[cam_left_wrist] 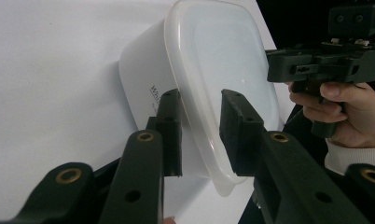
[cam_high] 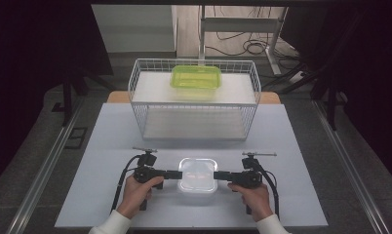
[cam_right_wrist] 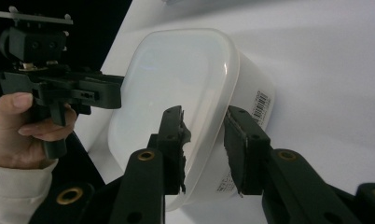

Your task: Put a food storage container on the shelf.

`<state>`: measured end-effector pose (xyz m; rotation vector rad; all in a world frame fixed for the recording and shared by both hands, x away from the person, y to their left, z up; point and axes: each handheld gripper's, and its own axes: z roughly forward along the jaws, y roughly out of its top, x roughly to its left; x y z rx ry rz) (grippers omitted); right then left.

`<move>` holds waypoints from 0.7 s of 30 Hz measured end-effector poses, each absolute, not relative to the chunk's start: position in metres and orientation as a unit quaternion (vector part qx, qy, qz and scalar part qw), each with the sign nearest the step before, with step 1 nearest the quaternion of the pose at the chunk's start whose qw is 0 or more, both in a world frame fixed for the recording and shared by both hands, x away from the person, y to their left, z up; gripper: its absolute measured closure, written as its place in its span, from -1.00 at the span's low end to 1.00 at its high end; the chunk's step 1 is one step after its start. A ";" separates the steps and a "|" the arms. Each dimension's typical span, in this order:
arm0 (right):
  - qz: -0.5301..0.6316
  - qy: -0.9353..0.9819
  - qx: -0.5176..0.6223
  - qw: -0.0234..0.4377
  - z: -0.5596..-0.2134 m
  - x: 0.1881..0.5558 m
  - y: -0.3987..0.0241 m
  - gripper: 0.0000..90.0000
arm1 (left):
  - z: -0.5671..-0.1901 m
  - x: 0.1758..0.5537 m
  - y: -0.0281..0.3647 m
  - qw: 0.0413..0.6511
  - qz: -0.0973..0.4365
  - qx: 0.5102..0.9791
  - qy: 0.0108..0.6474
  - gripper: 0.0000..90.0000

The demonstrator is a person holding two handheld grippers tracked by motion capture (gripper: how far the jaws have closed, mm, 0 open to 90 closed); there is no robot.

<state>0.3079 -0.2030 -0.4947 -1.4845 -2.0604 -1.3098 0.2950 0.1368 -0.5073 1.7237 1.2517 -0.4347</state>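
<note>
On the worktop (cam_high: pixel 111 146), the left gripper (cam_high: pixel 173 174) and right gripper (cam_high: pixel 222 176) each straddle an opposite rim of a white tub (cam_high: pixel 198 179), fingers not yet clamped.

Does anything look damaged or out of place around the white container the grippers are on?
One thing: on the right gripper, the left finger's pad looks torn, with a ragged flap near the white container lid. The container sits level and closed.

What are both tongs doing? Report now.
Left tongs: astride the white lidded container's left rim; contact cannot be told.
Right tongs: astride its right rim; likewise.
</note>
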 end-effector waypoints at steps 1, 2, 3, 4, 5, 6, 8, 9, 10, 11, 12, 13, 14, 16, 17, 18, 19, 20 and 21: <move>-0.455 -0.712 -0.515 0.144 -0.494 0.307 -0.204 0.56 | -0.506 0.293 0.137 0.466 -0.175 0.702 0.509 0.57; -0.456 -0.711 -0.515 0.146 -0.494 0.306 -0.204 0.57 | -0.506 0.293 0.137 0.466 -0.175 0.702 0.509 0.58; -0.456 -0.711 -0.515 0.146 -0.494 0.306 -0.204 0.57 | -0.506 0.291 0.137 0.467 -0.173 0.701 0.509 0.58; -0.458 -0.710 -0.515 0.148 -0.494 0.305 -0.205 0.59 | -0.505 0.289 0.137 0.469 -0.173 0.701 0.509 0.59; -0.459 -0.709 -0.514 0.150 -0.494 0.304 -0.206 0.60 | -0.505 0.287 0.138 0.469 -0.172 0.702 0.507 0.61; -0.462 -0.709 -0.511 0.150 -0.493 0.301 -0.206 0.63 | -0.503 0.285 0.137 0.469 -0.168 0.702 0.508 0.63; -0.464 -0.708 -0.510 0.151 -0.492 0.299 -0.206 0.65 | -0.502 0.282 0.137 0.470 -0.160 0.705 0.506 0.64; -0.464 -0.708 -0.510 0.151 -0.492 0.299 -0.206 0.65 | -0.502 0.282 0.137 0.470 -0.160 0.705 0.506 0.65; -0.470 -0.706 -0.508 0.149 -0.492 0.297 -0.206 0.67 | -0.501 0.281 0.138 0.470 -0.156 0.706 0.505 0.65; -0.470 -0.706 -0.508 0.149 -0.492 0.297 -0.206 0.67 | -0.501 0.281 0.138 0.471 -0.153 0.707 0.505 0.65; -0.475 -0.706 -0.505 0.150 -0.492 0.296 -0.206 0.70 | -0.499 0.279 0.139 0.472 -0.147 0.707 0.505 0.67; -0.476 -0.705 -0.504 0.150 -0.492 0.295 -0.205 0.71 | -0.499 0.279 0.140 0.471 -0.145 0.709 0.505 0.68; -0.477 -0.705 -0.503 0.150 -0.492 0.295 -0.205 0.72 | -0.498 0.278 0.140 0.472 -0.143 0.709 0.504 0.69; -0.480 -0.705 -0.501 0.147 -0.491 0.295 -0.205 0.73 | -0.497 0.278 0.141 0.474 -0.139 0.709 0.503 0.71; -0.480 -0.705 -0.501 0.146 -0.491 0.294 -0.204 0.73 | -0.497 0.277 0.141 0.474 -0.138 0.709 0.503 0.71; -0.482 -0.706 -0.499 0.143 -0.491 0.294 -0.204 0.74 | -0.497 0.277 0.141 0.475 -0.137 0.709 0.502 0.72; -0.481 -0.708 -0.498 0.141 -0.491 0.294 -0.204 0.75 | -0.497 0.277 0.141 0.475 -0.137 0.709 0.502 0.73; -0.483 -0.708 -0.496 0.138 -0.490 0.294 -0.204 0.76 | -0.496 0.277 0.142 0.476 -0.134 0.710 0.501 0.74; -0.482 -0.710 -0.495 0.135 -0.490 0.293 -0.204 0.76 | -0.496 0.276 0.141 0.477 -0.132 0.710 0.501 0.75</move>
